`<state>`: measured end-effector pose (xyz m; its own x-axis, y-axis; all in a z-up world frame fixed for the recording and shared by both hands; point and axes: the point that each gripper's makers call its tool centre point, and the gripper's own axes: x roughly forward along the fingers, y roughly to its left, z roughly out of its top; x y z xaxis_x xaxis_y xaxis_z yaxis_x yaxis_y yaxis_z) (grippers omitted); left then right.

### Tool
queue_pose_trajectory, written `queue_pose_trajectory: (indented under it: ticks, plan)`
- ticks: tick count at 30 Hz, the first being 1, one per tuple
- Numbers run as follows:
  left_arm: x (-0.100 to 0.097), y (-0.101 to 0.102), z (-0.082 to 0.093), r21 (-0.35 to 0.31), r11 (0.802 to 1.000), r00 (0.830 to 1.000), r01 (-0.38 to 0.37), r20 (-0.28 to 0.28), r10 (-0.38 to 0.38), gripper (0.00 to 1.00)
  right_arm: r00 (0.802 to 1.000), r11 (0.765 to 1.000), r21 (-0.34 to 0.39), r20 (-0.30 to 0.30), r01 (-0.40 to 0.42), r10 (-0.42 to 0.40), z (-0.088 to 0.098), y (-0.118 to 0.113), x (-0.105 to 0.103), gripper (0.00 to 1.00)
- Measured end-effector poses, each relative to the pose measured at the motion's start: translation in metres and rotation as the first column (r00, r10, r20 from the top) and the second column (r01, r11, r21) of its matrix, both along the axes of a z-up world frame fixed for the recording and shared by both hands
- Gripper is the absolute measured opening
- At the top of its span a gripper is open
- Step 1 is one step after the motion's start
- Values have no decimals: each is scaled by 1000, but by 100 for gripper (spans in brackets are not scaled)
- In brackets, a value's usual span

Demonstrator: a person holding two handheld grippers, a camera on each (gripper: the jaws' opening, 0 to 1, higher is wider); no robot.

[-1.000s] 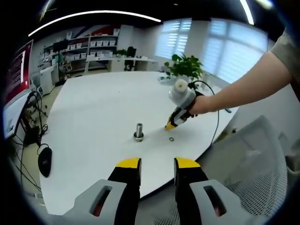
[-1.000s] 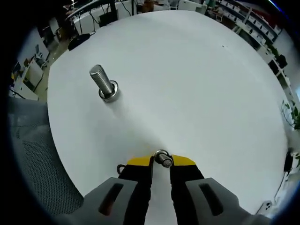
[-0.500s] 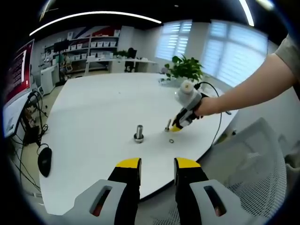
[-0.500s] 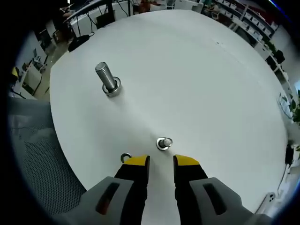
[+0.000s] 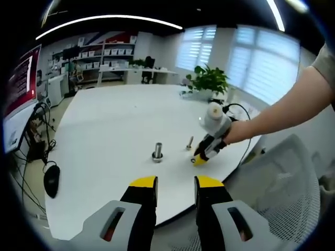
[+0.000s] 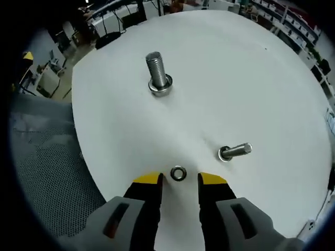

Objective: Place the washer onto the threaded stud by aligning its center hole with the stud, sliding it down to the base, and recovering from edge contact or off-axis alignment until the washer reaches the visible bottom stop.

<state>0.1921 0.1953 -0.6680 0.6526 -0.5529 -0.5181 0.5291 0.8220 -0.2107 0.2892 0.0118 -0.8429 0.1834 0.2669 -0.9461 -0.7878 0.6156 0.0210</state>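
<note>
White tabletop (image 6: 251, 78) spreads out ahead of you in both views, round-edged and mostly bare. In the right gripper view your right gripper (image 6: 179, 180) hangs low over the near edge of the table, its yellow-tipped jaws parted with nothing between them. The washer (image 6: 178, 173) lies flat on the surface just ahead of the gap, touching neither jaw. Beyond it and off to the upper left, the large threaded stud (image 6: 157, 73) stands upright on its wide base, well apart from the washer. A second, smaller bolt (image 6: 234, 152) stands to the right of the washer, nearer than the large stud; the lens makes it look leaned over. Nothing lies on the table between washer and large stud. A grey mesh chair (image 6: 47, 167) sits off the table's edge on the left.

In the left gripper view your left gripper (image 5: 175, 184) is held back off the table, jaws apart and empty. From there you see the large stud (image 5: 157, 151), the small bolt (image 5: 190, 142) beside it, and your right gripper (image 5: 200, 159) tipped down at the table edge. Around the table: a computer mouse (image 5: 51, 180) with cables at the left, a potted plant (image 5: 208, 81) at the far side, shelving (image 5: 107, 55) and blinds on the windows (image 5: 251, 57) behind.
</note>
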Motion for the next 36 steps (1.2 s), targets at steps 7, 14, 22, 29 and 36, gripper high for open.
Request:
queue_pose_trajectory:
  ticks: [7, 14, 22, 29, 36]
  plan:
    - [0, -1, -1, 5, 1000, 1000, 6, -1, -6, 26, 998, 998, -33, 16, -60, 60, 1, 0, 3, 27]
    - [0, -1, 0, 3, 1000, 1000, 5, 4, -5, 25, 992, 991, -53, 5, -127, 127, 0, 4, 1, 22]
    - [0, -2, 1, 0, 1000, 1000, 11, 3, -11, 25, 986, 979, -119, -58, -165, 159, -2, 1, 7, 15]
    - [0, -3, 1, 1, 1000, 1000, 16, 5, -16, 24, 978, 954, -222, -93, -204, 187, -4, 3, 6, 15]
    - [0, -2, 1, 7, 1000, 1000, 16, 7, -16, 24, 990, 960, -248, -87, -131, 112, -2, 2, 6, 15]
